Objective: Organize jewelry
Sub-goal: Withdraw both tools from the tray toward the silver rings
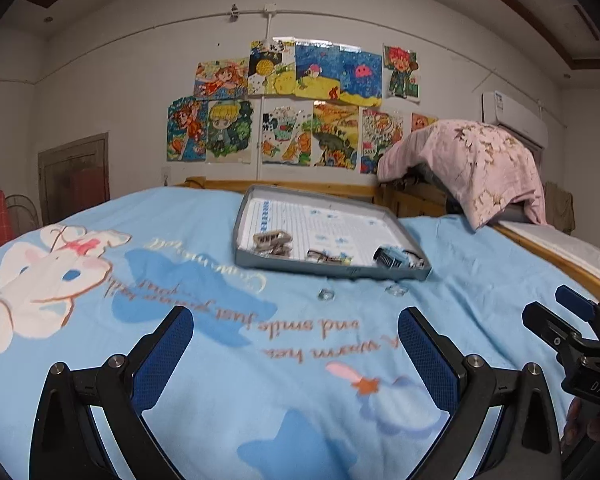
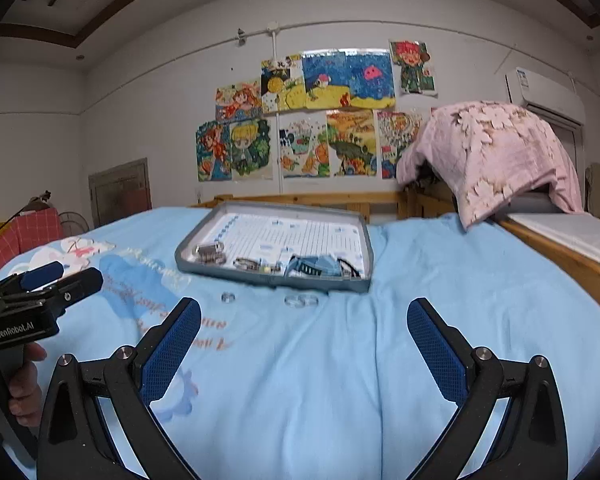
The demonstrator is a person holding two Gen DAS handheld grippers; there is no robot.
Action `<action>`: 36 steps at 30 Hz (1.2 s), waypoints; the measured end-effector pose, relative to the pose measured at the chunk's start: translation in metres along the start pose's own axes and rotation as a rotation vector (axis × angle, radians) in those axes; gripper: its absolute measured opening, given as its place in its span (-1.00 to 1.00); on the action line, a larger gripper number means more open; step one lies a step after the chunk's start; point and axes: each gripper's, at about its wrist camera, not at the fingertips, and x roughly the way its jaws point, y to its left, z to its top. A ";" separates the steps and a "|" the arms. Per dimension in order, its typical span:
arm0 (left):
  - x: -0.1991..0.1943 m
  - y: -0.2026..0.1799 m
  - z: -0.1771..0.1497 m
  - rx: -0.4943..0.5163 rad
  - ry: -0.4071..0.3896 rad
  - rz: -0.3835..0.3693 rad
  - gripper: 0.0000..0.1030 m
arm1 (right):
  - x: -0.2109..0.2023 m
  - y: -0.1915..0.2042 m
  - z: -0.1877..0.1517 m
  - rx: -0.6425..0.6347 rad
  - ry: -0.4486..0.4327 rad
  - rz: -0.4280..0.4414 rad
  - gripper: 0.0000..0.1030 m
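Both the left gripper and right gripper hover with fingers spread, empty, above the bed, short of the tray holding jewelry.

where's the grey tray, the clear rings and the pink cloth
grey tray [image 2: 271,279], right wrist view, front wall
clear rings [image 2: 301,301], right wrist view, the touching pair on the sheet
pink cloth [image 2: 500,152], right wrist view, middle
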 end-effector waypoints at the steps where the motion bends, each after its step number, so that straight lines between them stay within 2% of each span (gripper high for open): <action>1: 0.000 0.001 -0.003 -0.002 0.008 0.008 1.00 | -0.001 0.000 -0.003 0.002 0.012 0.001 0.97; 12: 0.013 0.011 -0.003 -0.042 0.052 0.023 1.00 | 0.016 0.005 -0.011 -0.024 0.087 -0.011 0.97; 24: 0.049 0.010 0.012 -0.027 0.087 0.029 1.00 | 0.033 0.002 0.001 -0.046 0.074 -0.016 0.97; 36: 0.093 0.001 0.035 0.006 0.088 0.051 1.00 | 0.065 -0.013 0.021 -0.027 0.015 -0.027 0.97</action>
